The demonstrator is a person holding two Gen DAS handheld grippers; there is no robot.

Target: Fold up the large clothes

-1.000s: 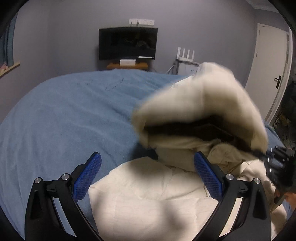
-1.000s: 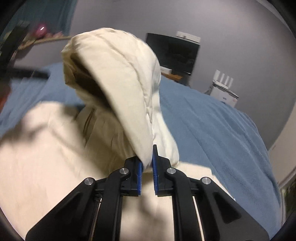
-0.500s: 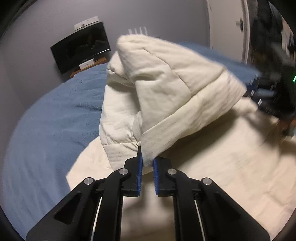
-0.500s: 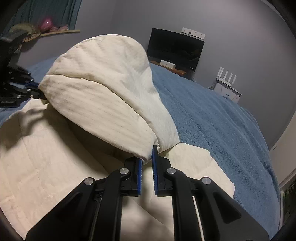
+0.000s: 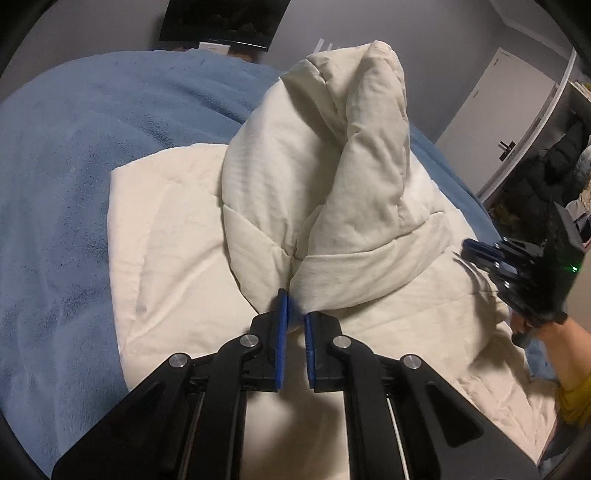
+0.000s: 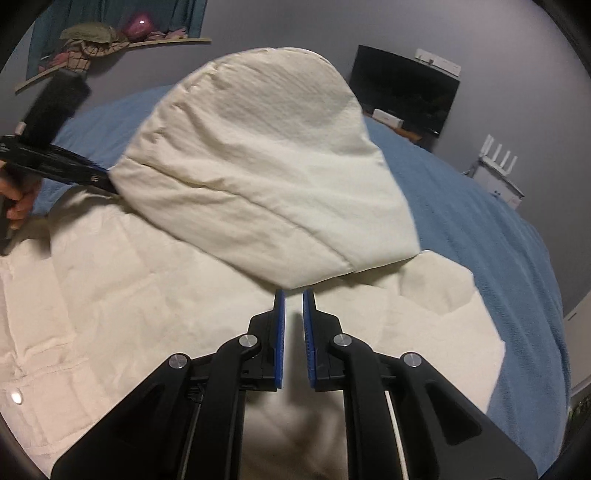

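Observation:
A cream quilted garment (image 5: 177, 240) lies spread on the blue bed cover (image 5: 55, 184). One part of it is lifted into a puffy fold (image 5: 332, 177) that hangs between both grippers. My left gripper (image 5: 293, 314) is shut on the fold's near hem. At the right of the left wrist view, my right gripper (image 5: 469, 253) pinches the fold's other end. In the right wrist view the right gripper (image 6: 293, 299) is shut on the corner of the fold (image 6: 258, 166). There the left gripper (image 6: 105, 177) holds the far end at the left.
A dark TV (image 6: 406, 88) stands against the grey wall beyond the bed cover (image 6: 480, 221). A white router (image 6: 498, 173) is beside it and a white door (image 5: 509, 118) is at the right. A cluttered shelf (image 6: 110, 33) is on the left wall. A hand in a yellow sleeve (image 5: 572, 398) holds the right gripper.
The left gripper was open a second ago and has shut on the fold's hem. Both grippers have come down, and the raised fold now stretches between them, lower over the spread garment.

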